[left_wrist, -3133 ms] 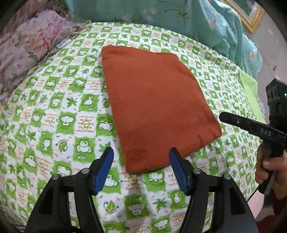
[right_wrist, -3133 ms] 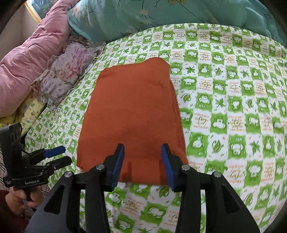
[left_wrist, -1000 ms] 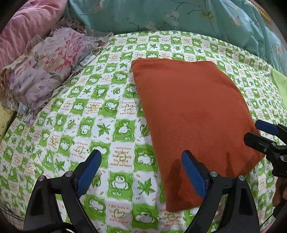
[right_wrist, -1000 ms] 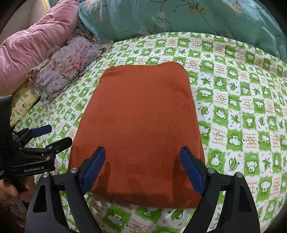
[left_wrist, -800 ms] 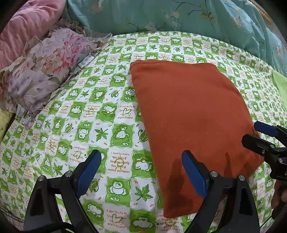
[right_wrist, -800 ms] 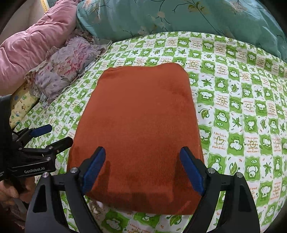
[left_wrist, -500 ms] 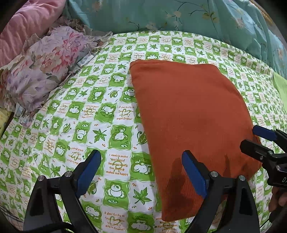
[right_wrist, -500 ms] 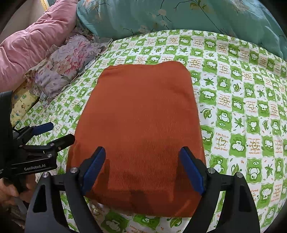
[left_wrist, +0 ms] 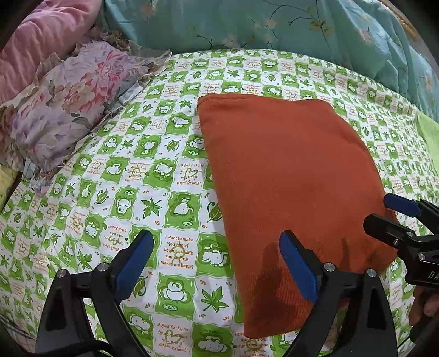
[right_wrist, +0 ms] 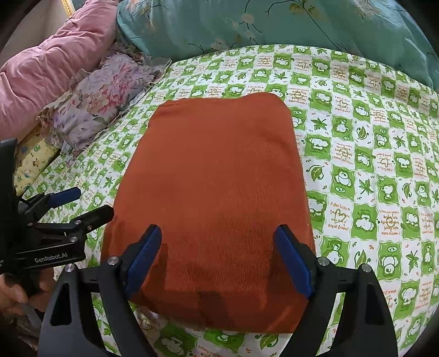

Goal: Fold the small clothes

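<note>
Cloth: a rust-orange cloth (right_wrist: 216,197) folded into a flat rectangle, lying on the sheet (right_wrist: 370,153) mid-bed; in the right wrist view it fills the centre, its near edge at 6 o'clock.
Left gripper (left_wrist: 216,263): fingers spread wide, holding nothing; the right pad (left_wrist: 297,265) hangs over the cloth's near left corner, the left pad over bare sheet. In the right wrist view it sits at 9 o'clock (right_wrist: 79,204), just beside the cloth's left edge.
Right gripper (right_wrist: 219,259): fingers spread wide, both blue pads above the cloth's near end, nothing pinched; whether they touch the fabric cannot be told. In the left wrist view it shows at 3 o'clock (left_wrist: 389,214).
Sheet: green-and-white check with leaves and cartoon animals.
Bedding: floral pillow (left_wrist: 63,109) at 10 o'clock, pink quilt (right_wrist: 46,74) beyond it, teal quilt (right_wrist: 274,24) at 12 o'clock.
</note>
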The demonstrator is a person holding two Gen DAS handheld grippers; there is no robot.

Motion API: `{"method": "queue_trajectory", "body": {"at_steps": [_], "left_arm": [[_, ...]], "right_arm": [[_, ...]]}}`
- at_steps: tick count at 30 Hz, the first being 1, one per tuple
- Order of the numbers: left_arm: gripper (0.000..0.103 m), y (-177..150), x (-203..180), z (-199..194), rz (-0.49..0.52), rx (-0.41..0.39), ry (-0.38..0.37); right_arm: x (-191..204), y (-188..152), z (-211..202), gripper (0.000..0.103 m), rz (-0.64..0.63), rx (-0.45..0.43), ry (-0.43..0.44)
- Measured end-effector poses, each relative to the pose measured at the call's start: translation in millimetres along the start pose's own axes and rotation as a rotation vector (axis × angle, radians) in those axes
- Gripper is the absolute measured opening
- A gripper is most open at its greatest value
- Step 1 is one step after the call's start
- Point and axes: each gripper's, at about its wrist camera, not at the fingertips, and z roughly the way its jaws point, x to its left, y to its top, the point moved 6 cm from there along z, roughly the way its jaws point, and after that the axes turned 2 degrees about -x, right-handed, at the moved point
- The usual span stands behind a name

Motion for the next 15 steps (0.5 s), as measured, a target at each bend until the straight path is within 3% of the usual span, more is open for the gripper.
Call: {"method": "queue_trajectory", "body": {"at_steps": [15], "left_arm": [[0.096, 1.1, -4.3, -2.8, 0.011, -0.009, -0.014]], "right_arm": [[2.4, -2.6, -2.8, 0.085, 0.003, -0.006, -0.003]]}}
